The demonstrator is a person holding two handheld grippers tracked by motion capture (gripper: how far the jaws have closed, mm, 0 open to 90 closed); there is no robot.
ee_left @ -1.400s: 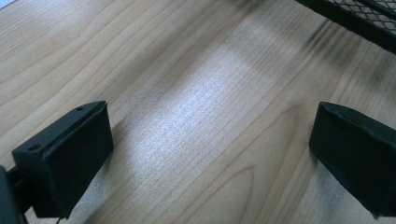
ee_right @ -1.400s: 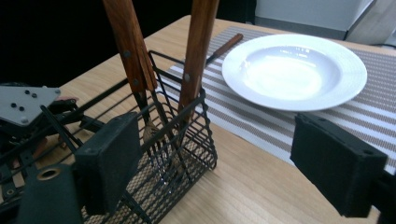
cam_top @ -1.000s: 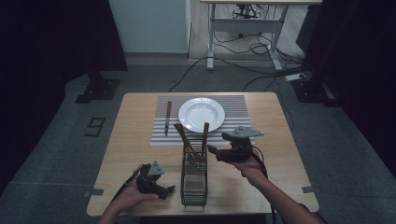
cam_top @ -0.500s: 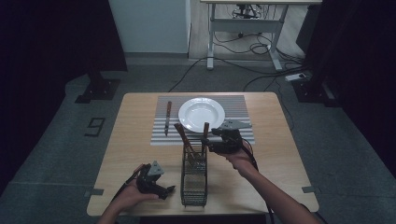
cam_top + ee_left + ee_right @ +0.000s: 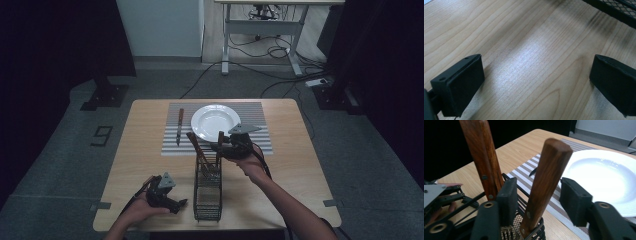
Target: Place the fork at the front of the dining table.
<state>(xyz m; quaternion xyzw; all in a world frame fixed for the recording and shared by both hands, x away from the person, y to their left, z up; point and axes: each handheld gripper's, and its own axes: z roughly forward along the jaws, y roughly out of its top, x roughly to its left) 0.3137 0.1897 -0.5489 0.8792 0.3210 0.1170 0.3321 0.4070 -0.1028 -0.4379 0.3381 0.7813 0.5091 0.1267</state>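
I see a black wire-mesh caddy (image 5: 207,187) standing upright on the desk (image 5: 295,170), near its front edge, just short of the striped placemat (image 5: 250,142). Two wooden-handled utensils lean out of its far end. The nearer handle (image 5: 544,185) tilts right, brown with rivets, and sits between my right hand-held gripper (image 5: 536,200)'s parted jaws, not yet clamped. The other handle (image 5: 482,157) leans left. A white plate (image 5: 215,121) rests on the placemat, with a knife (image 5: 179,126) lying beside it on the left.
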